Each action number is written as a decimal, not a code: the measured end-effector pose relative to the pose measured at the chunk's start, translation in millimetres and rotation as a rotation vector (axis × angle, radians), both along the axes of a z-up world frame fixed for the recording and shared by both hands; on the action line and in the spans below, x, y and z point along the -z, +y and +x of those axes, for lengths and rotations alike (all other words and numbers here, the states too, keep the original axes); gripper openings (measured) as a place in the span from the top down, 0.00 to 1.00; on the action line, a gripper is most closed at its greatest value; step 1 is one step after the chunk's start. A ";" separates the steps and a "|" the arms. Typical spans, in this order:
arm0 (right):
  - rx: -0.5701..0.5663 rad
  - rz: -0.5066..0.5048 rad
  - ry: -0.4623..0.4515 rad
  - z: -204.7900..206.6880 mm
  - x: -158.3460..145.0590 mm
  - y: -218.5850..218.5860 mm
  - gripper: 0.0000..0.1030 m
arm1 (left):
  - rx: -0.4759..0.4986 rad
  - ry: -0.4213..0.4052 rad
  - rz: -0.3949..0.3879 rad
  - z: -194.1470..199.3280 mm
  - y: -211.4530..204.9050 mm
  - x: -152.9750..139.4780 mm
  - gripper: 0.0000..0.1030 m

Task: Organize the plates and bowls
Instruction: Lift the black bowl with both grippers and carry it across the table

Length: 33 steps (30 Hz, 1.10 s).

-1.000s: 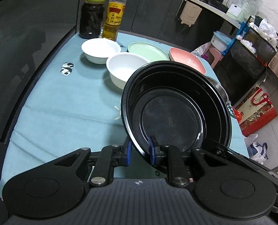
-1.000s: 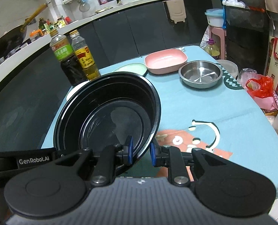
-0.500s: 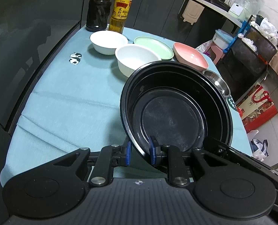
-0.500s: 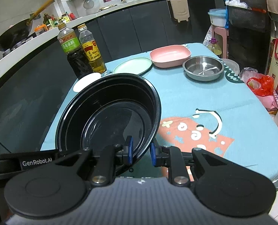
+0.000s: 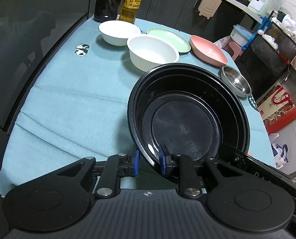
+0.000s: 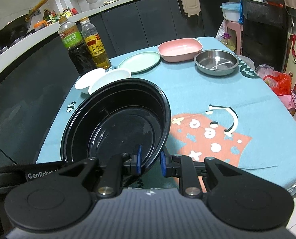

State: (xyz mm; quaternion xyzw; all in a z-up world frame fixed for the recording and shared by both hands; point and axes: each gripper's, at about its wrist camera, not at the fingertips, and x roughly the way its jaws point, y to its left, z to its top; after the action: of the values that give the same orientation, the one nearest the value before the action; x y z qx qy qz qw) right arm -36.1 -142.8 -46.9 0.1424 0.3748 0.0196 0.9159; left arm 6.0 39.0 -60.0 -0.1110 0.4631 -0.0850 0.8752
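Teal cloth-covered table (image 5: 64, 103) bearing the dishes. Large round black plastic bowl (image 5: 187, 117), raised and tilted above the table's near part, gripped at opposite rim edges: left gripper (image 5: 148, 160) and right gripper (image 6: 150, 161) each clamp the rim between blue pads. Beyond: two white ceramic bowls (image 5: 152, 51), pale green plate (image 5: 169, 39), pink dish (image 5: 207, 51), small steel bowl (image 5: 236, 80).

There is one big black bowl (image 5: 187, 109); there are two white bowls (image 5: 152, 51); there is one green plate (image 5: 167, 39); there is one pink dish (image 5: 207, 51); there is one shiny metal bowl (image 5: 236, 80); there are two bottles (image 6: 74, 47); there are two grippers (image 5: 148, 159), one on each side of the black bowl.
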 end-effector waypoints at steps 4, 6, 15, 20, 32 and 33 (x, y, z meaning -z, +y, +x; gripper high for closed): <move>0.000 -0.001 0.013 2.9 3.2 0.6 0.78 | 0.002 0.010 0.002 1.4 -0.5 3.2 0.81; 0.001 -0.001 0.018 4.1 4.2 0.7 0.78 | 0.003 0.015 0.002 3.1 -1.1 4.3 0.81; 0.000 -0.001 0.037 10.8 9.7 0.3 0.78 | 0.001 0.047 0.003 10.3 -2.5 12.0 0.81; -0.001 0.000 0.048 14.6 13.0 -0.3 0.78 | 0.000 0.057 0.003 14.9 -2.5 14.8 0.80; 0.004 0.003 0.063 20.0 16.9 -1.7 0.78 | 0.019 0.056 -0.014 18.0 -4.6 15.8 0.76; 0.005 0.003 0.065 20.6 17.2 -1.5 0.78 | 0.020 0.059 -0.017 18.5 -4.4 16.3 0.76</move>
State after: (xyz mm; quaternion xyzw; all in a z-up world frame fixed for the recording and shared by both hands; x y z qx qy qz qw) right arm -15.5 -144.4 -64.1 0.1453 0.4041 0.0131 0.9030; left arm 24.5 34.6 -76.3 -0.1163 0.4891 -0.0941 0.8593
